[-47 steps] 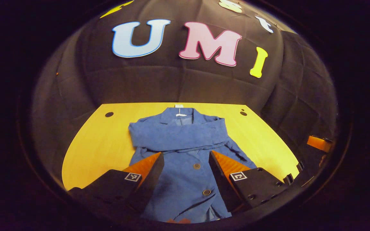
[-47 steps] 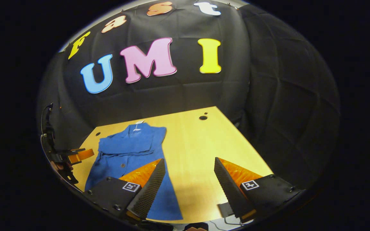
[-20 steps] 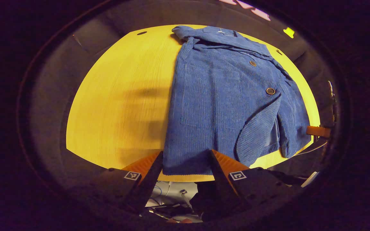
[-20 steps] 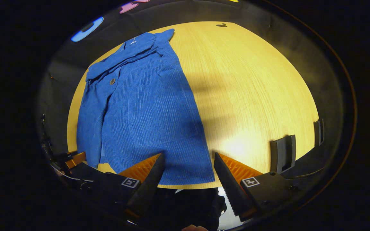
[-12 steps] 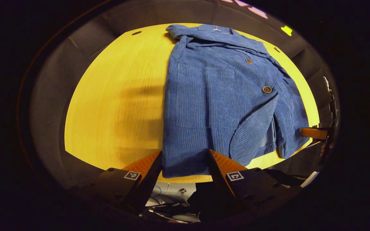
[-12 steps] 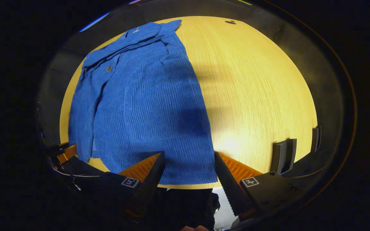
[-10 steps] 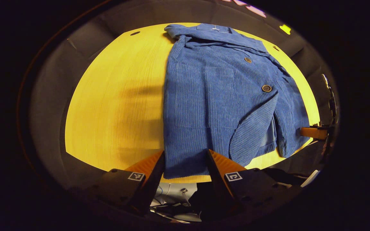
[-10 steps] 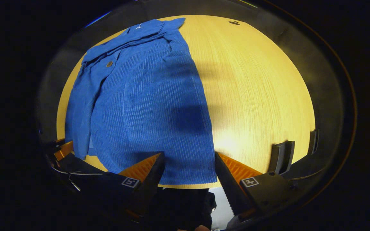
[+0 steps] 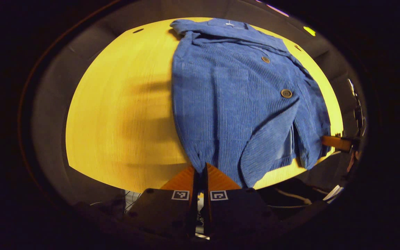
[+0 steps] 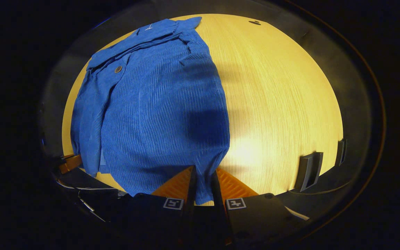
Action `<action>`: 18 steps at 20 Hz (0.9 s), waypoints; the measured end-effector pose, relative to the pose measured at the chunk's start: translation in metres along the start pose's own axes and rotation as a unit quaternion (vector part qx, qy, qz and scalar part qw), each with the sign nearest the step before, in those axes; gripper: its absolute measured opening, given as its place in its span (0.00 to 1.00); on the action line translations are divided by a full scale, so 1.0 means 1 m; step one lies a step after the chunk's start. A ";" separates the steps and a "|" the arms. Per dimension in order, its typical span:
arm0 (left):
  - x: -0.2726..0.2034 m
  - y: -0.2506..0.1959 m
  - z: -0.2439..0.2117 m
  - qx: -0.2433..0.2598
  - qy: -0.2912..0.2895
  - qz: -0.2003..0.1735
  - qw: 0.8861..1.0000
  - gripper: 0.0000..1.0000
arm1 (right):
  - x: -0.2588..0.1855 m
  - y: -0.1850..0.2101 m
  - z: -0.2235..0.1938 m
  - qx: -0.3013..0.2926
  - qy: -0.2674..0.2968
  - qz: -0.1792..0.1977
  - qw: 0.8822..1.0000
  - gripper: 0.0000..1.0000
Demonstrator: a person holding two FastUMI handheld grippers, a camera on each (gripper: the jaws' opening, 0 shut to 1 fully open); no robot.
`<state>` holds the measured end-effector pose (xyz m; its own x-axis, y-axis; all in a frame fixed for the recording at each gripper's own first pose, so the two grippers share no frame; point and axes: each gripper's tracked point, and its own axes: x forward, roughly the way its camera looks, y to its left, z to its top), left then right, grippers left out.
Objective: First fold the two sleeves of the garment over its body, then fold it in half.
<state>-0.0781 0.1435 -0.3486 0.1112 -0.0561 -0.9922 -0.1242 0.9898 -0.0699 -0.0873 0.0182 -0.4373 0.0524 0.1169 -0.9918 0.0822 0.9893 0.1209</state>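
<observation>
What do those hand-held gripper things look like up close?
Each hand-held gripper, left and right, has two wedge-shaped fingers with ribbed faces on boxy dark blocks. Each block carries a small square black-and-white marker. Thin cables hang beneath the table edge.

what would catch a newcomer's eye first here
The blue jacket, lying buttoned on the yellow table with its sleeves folded across the chest. Next, the two grippers pinching its near hem: the left gripper at one corner, the right gripper at the other.
</observation>
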 end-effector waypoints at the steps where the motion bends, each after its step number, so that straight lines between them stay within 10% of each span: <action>1: 0.001 0.002 -0.002 0.012 -0.004 -0.007 1.000 0.06 | -0.001 0.003 0.003 0.007 0.001 0.005 1.000 0.06; 7: -0.008 -0.011 0.006 -0.036 -0.023 -0.065 0.997 0.00 | -0.006 0.010 0.005 0.020 0.009 0.028 0.999 0.06; 18: -0.087 -0.010 0.060 0.034 -0.118 -0.089 0.988 0.00 | -0.091 0.070 0.078 -0.021 -0.085 0.083 0.993 0.06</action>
<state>-0.0269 0.1460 -0.2558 0.3524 -0.2061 -0.9129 -0.0154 0.9740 -0.2258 -0.0088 0.0702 -0.3357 0.2284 0.2656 -0.9366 0.0171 0.9608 0.2766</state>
